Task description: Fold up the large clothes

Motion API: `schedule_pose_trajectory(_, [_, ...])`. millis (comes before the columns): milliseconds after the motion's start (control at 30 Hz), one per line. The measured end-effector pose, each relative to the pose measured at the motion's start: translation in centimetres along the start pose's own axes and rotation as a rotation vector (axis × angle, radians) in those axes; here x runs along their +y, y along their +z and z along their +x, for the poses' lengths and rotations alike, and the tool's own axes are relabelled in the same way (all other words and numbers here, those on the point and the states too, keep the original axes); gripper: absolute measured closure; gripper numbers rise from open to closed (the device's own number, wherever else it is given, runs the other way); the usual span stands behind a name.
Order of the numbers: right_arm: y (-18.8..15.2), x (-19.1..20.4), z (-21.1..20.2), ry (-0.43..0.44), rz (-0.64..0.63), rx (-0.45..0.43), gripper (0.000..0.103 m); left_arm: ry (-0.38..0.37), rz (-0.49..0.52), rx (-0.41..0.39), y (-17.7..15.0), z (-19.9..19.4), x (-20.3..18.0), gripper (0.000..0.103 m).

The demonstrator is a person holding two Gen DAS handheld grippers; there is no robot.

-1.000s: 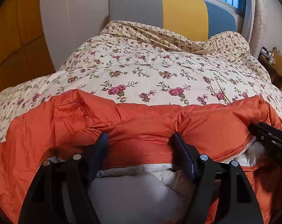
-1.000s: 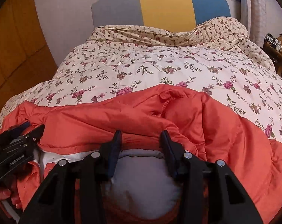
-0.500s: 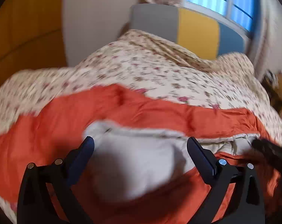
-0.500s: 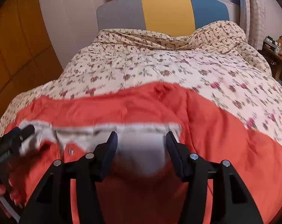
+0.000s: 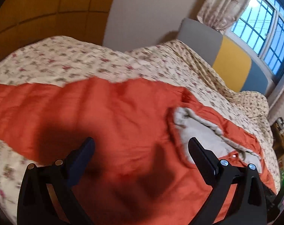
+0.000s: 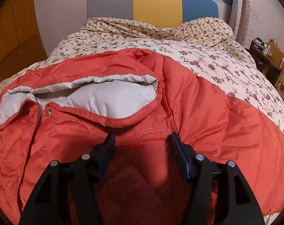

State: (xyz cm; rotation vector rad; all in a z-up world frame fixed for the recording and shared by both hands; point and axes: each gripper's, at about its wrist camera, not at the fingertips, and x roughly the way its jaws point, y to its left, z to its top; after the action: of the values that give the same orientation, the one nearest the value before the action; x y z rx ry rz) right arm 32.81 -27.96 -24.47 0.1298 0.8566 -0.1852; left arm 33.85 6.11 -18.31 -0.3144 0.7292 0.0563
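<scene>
1. Orange quilted puffer jacket (image 6: 188, 112) with a pale grey lining lies spread across the floral bed quilt (image 6: 207, 56), collar toward the headboard, sleeves reaching out to either side.
2. Grey padded lining (image 6: 108, 97) shows in the open neck, puffed like a pillow, with one metal snap button (image 6: 47, 111) on the placket beside it.
3. Orange stitching runs in pointed yoke lines across the shiny, creased shell just below the collar.
4. Left gripper (image 5: 142, 146) hangs above the jacket with its jaws spread as wide as they go, having just been opening, and nothing is between them; its shadow falls dark on the orange fabric.
5. Right gripper (image 6: 142, 140) sits low over the jacket below the collar, its jaws about half open and lately widening; jacket fabric bulges up between the dark blue pads, but I cannot tell whether they touch it.
6. Cream quilt, printed with small pink roses, is rumpled and heaped near the upholstered headboard (image 6: 153, 1) of grey, yellow and blue panels.
7. Barred window (image 5: 264, 33) with a patterned curtain (image 5: 226, 3) stands behind the headboard.
8. Wooden furniture (image 6: 273, 61) carrying small items stands right of the bed, well apart from the jacket.
</scene>
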Motion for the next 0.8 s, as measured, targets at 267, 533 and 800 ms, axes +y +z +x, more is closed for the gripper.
schedule_pose_trajectory(267, [-0.1, 0.0, 0.2, -0.003, -0.004, 0.001, 0.040, 0.138, -0.212, -0.042, 0.2, -3.4, 10.4, 0.004])
schedule_pose_trajectory(533, [-0.1, 0.1, 0.2, -0.001, -0.003, 0.000, 0.040, 0.256, -0.588, -0.082, -1.2, -6.3, 21.2, 0.008])
schedule_pose_trajectory(800, [-0.1, 0.1, 0.2, -0.001, -0.004, 0.000, 0.040, 0.264, -0.703, -0.137, 0.2, -5.5, 26.4, 0.012])
